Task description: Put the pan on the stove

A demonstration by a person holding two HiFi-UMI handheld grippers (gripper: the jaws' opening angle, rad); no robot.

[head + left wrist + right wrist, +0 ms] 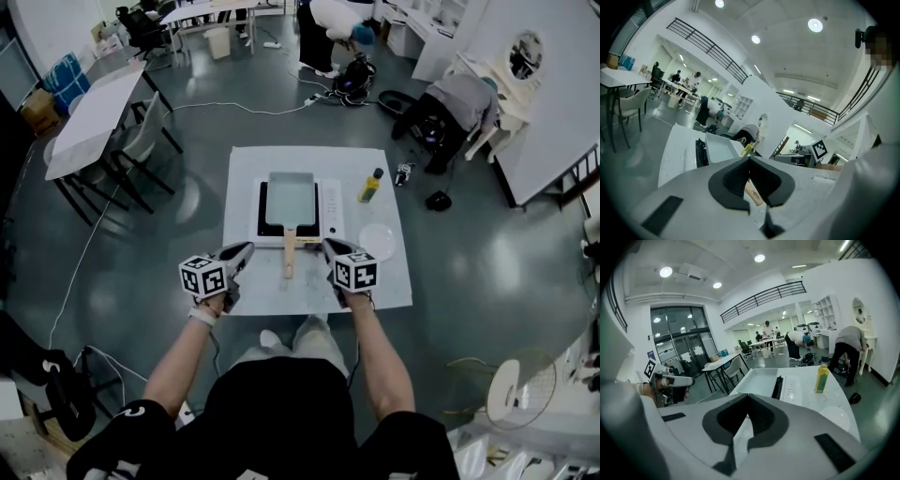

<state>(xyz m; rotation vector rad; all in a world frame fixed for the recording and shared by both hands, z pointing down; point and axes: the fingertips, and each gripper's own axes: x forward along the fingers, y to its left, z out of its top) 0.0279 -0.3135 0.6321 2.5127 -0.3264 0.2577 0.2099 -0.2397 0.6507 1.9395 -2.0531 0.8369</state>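
Between left tongs (247,249), right tongs (328,245): pan handle (289,255)

The pan (290,199) hides most of the stove (331,217) beneath it.

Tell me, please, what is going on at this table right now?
A person at the white table holds a gripper in each hand. The rectangular pan sits on the stove, with its wooden handle pointing back toward the person. The left gripper and the right gripper are held either side of that handle, both with jaws shut and nothing between them. A yellow bottle and a white plate sit to the right of the stove, untouched.
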